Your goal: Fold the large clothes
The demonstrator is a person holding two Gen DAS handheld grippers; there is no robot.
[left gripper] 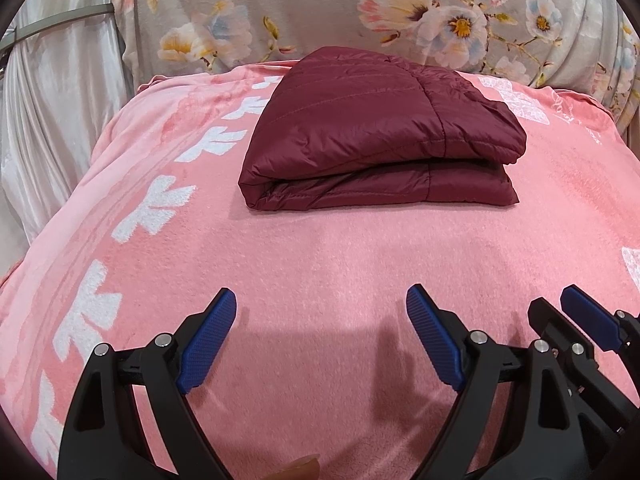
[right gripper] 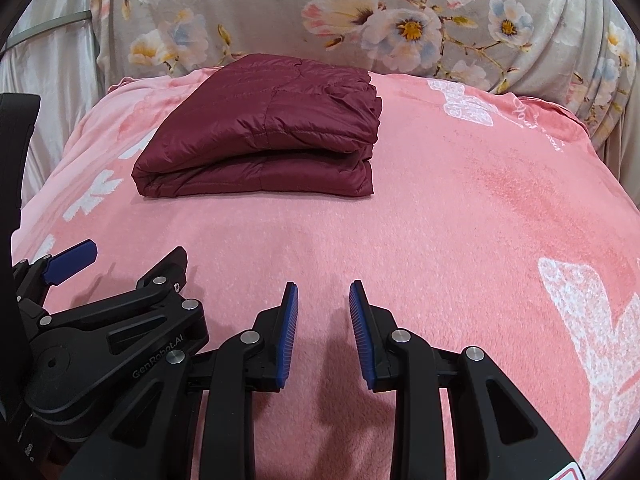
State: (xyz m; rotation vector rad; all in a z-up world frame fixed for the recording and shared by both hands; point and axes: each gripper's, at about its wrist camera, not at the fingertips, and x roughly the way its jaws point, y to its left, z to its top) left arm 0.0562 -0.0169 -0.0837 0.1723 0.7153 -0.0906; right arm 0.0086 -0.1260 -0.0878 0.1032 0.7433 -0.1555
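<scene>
On the pink blanket [left gripper: 320, 272], the maroon jacket [left gripper: 380, 132] lies folded.

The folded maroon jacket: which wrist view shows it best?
Left wrist: the folded maroon jacket sits near centre, with its stacked front edge facing the camera. The right wrist view shows the jacket too, but off to the left and smaller.

Bright, even light, soft shadows, sharp focus, perhaps slight fisheye-edge blur.

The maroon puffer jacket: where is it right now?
The folded maroon puffer jacket lies on the pink blanket, near its far edge by the floral cover; it is centred in the left wrist view, left of centre in the right, touching neither gripper.
</scene>
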